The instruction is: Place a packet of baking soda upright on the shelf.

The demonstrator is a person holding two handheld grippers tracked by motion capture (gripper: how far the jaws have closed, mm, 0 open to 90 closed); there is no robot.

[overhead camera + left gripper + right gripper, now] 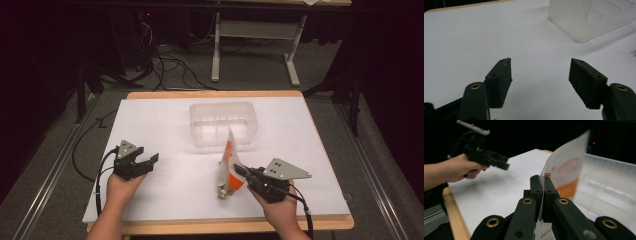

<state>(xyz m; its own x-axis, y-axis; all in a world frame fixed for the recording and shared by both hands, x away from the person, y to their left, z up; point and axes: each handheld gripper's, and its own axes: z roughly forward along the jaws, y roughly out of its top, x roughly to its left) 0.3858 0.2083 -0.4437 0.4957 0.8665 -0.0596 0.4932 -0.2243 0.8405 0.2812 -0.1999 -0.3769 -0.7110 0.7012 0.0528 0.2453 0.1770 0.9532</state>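
Observation:
A white and orange pouch (230,167) stands tilted off the white table top (170,125), its lower end near the table. My right gripper (239,170) is shut on the pouch's edge; in the right gripper view the pouch (566,172) rises from between the two pressed jaws of that gripper (543,180). A clear plastic bin (223,123) stands behind the pouch, at the table's middle back. My left gripper (149,162) hovers at the left, open, with nothing between its jaws (540,75).
The clear bin (589,17) lies ahead and right of the left gripper. The table's wooden rim (215,94) runs around the white top. Cables (165,65) and a desk frame (255,45) are on the floor beyond the table.

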